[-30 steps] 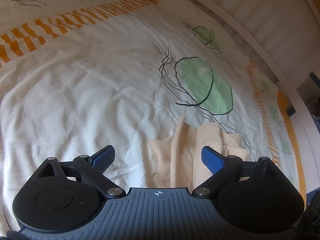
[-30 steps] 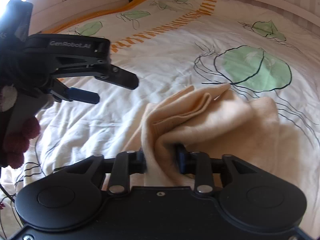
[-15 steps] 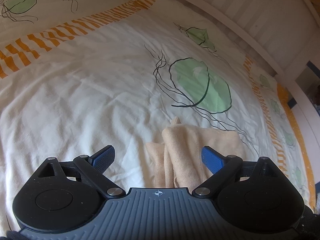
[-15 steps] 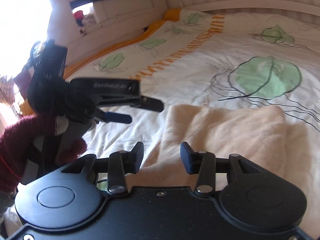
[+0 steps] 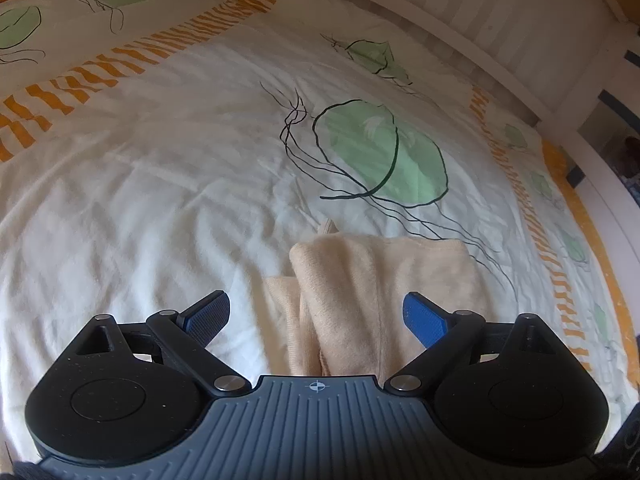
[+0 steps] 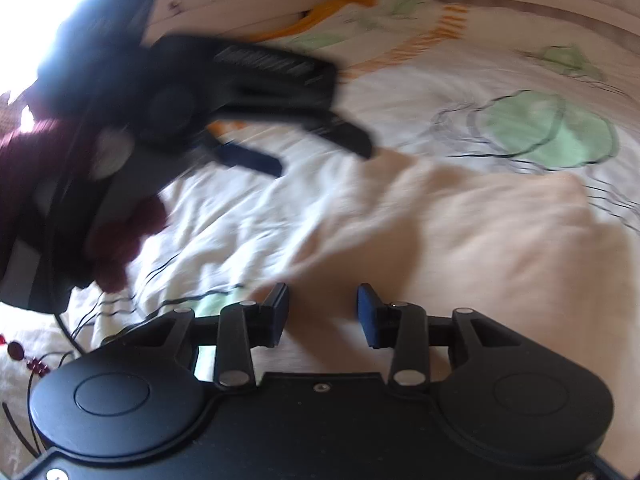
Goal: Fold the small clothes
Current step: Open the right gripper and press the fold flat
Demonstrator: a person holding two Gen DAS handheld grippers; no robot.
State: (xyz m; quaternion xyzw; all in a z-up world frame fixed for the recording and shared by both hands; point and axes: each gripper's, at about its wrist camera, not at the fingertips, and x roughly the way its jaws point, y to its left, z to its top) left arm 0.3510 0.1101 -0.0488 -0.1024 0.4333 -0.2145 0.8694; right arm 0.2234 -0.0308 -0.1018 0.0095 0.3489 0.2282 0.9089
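A small cream-coloured garment (image 5: 372, 292) lies folded on the white bedspread (image 5: 160, 184), with a narrow layer sticking out at its left side. My left gripper (image 5: 316, 314) is open and empty, its blue pads spread wide above the garment's near end. In the right wrist view the garment (image 6: 480, 240) lies flat, blurred by motion. My right gripper (image 6: 322, 314) is open and empty just over the garment's near edge. The left gripper also shows in the right wrist view (image 6: 324, 148), at the upper left, held by a hand in a dark red sleeve.
The bedspread has green leaf prints (image 5: 380, 152) and orange striped borders (image 5: 120, 64). A white slatted bed frame (image 5: 500, 20) runs along the far side. A dark red bead string (image 6: 24, 354) lies at the lower left of the right wrist view.
My right gripper let go of the garment, opened and pulled back; the garment dropped flat onto the bed. The left gripper stayed open and moved slightly over the garment.
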